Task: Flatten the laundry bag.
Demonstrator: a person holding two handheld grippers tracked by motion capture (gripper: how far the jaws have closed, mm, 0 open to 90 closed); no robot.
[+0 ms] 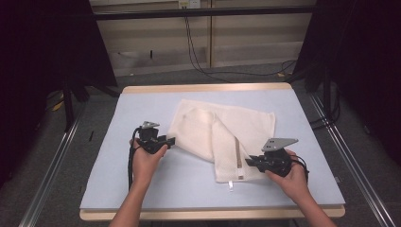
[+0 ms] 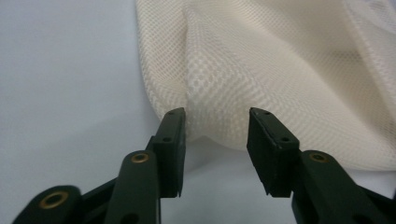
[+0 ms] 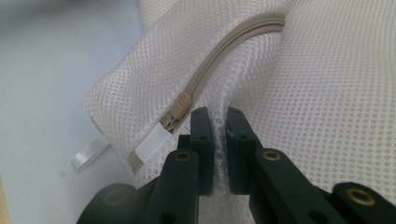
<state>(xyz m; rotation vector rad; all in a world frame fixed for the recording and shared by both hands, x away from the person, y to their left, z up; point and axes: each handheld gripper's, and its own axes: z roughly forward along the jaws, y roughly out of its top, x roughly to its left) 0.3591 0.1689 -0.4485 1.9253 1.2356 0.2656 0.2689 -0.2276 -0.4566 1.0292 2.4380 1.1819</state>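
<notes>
A cream mesh bag (image 1: pixel 222 130) lies crumpled in the middle of the pale blue table (image 1: pixel 151 189), with a beige zipper (image 1: pixel 238 158) along its near right side. My left gripper (image 1: pixel 169 141) is at the bag's left edge; in the left gripper view its jaws (image 2: pixel 217 130) stand open with a fold of the mesh bag (image 2: pixel 261 70) just reaching between the tips, not pinched. My right gripper (image 1: pixel 249 162) is at the bag's near right corner. In the right gripper view it (image 3: pixel 219 116) is shut on the mesh bag (image 3: pixel 327 93) right beside the zipper pull (image 3: pixel 175 112).
A small white tag (image 3: pixel 88 156) sticks out from the bag's near corner. The table has a wooden rim (image 1: pixel 203 88) and metal rails (image 1: pixel 52 161) run along both sides. Cables (image 1: pixel 198 61) lie on the floor beyond the far edge.
</notes>
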